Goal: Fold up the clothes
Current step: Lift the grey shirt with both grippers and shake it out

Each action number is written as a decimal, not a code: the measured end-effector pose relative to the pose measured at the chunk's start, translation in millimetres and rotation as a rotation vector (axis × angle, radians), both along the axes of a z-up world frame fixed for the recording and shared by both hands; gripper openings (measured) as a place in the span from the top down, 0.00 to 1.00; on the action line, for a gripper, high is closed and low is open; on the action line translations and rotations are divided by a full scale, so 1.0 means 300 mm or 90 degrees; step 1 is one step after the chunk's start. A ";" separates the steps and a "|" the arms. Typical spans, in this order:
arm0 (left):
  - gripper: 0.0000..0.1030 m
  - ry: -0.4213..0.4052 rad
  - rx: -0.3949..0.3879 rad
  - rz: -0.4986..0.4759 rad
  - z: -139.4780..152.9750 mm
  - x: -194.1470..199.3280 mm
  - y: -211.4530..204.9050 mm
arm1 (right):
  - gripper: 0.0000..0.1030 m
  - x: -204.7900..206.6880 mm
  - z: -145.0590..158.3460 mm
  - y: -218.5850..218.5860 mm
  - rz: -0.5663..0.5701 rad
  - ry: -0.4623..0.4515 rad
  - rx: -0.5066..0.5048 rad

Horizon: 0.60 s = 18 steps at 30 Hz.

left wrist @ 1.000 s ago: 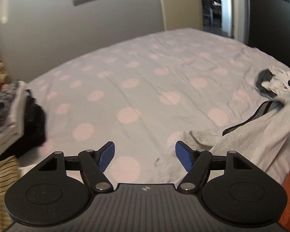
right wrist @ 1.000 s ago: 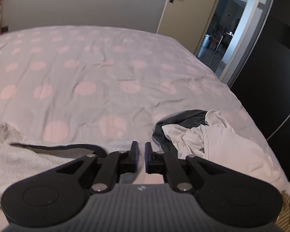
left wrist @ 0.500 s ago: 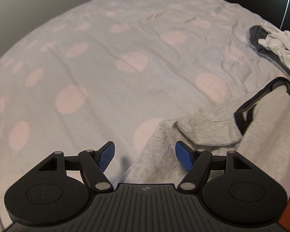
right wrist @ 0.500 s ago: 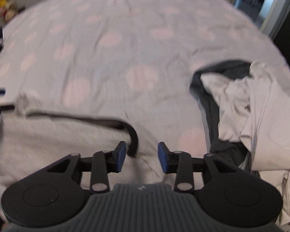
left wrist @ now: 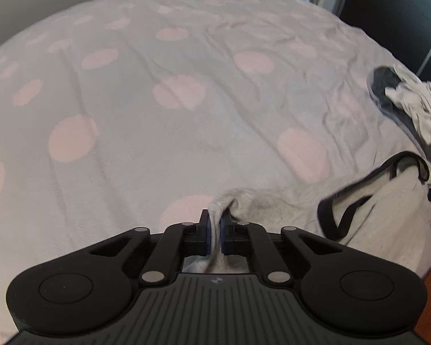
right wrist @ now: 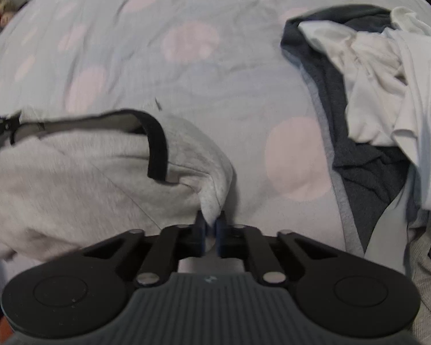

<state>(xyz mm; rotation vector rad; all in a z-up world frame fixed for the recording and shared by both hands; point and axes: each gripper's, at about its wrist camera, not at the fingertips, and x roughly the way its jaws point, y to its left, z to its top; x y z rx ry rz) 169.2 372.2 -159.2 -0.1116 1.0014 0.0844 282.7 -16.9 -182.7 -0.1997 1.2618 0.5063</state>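
Left hand-held gripper (left wrist: 214, 231): jaws nearly closed, pinching a bunched corner of the grey garment (left wrist: 273, 204). Right hand-held gripper (right wrist: 210, 230): same, jaws nearly closed on another corner of the grey garment (right wrist: 80, 178). The garment lies on the bed (left wrist: 158, 115), spotted cover, near the front edge, with its black-trimmed neckline (right wrist: 156, 149) twisted over on top.

Risks from here, as I judge them:

- Both pinches are thin, just a small nub of fabric between the pads. A quick lift or shake could pull either corner out, and then the garment drops in a heap.
- The fabric is gathered, not flat, inside both grips. I can't tell whether one layer or several are caught. If a back layer is caught on one side only, the garment spreads skewed.
- The neckline is rolled over itself. Pulling the two corners apart without lifting first probably drags that twist into the fold.
- The pile of white and dark clothes (right wrist: 373, 86) sits near the right gripper, apart from the garment. A wide sweep to the right could snag it or drag the grey garment onto it.
- The bed cover is soft and wrinkled, so dragging the garment across it may bunch the cover and the garment together.
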 end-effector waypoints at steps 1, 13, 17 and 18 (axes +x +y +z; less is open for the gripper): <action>0.95 -0.012 0.002 0.010 0.024 -0.011 0.001 | 0.96 -0.010 0.030 0.001 -0.001 -0.025 -0.005; 0.96 -0.271 0.070 0.165 0.589 -0.388 0.070 | 0.97 -0.221 0.661 0.096 0.019 -0.423 0.052; 0.96 -0.383 0.116 0.215 0.846 -0.585 0.098 | 0.97 -0.322 0.881 0.140 0.019 -0.542 0.090; 0.96 -0.407 0.138 0.223 0.905 -0.631 0.090 | 0.97 -0.348 0.934 0.148 0.017 -0.567 0.103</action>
